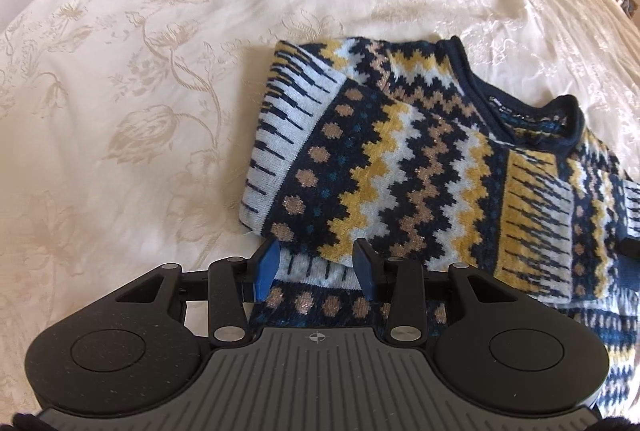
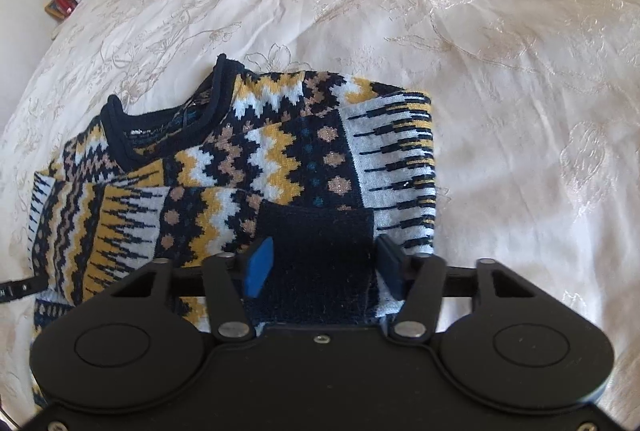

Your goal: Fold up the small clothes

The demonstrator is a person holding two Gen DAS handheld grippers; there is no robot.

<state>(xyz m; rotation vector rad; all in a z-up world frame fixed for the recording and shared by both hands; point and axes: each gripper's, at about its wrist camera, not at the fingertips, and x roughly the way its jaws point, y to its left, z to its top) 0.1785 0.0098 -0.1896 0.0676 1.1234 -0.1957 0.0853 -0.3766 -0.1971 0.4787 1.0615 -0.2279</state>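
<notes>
The left hand-held gripper [image 1: 316, 267] straddles the near hem of the navy, yellow and white zigzag-knit sweater [image 1: 400, 159]; whether it pinches, I cannot tell. The right hand-held gripper [image 2: 324, 267] brackets the navy sleeve cuff [image 2: 316, 235], apparently ungripped. The sweater lies on the cream floral bedspread [image 1: 120, 71], neckline toward twelve o'clock.

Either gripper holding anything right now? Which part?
Both straddle the sweater: left gripper at its near sleeve fold, right gripper at the navy cuff. A firm grip cannot be told.
</notes>
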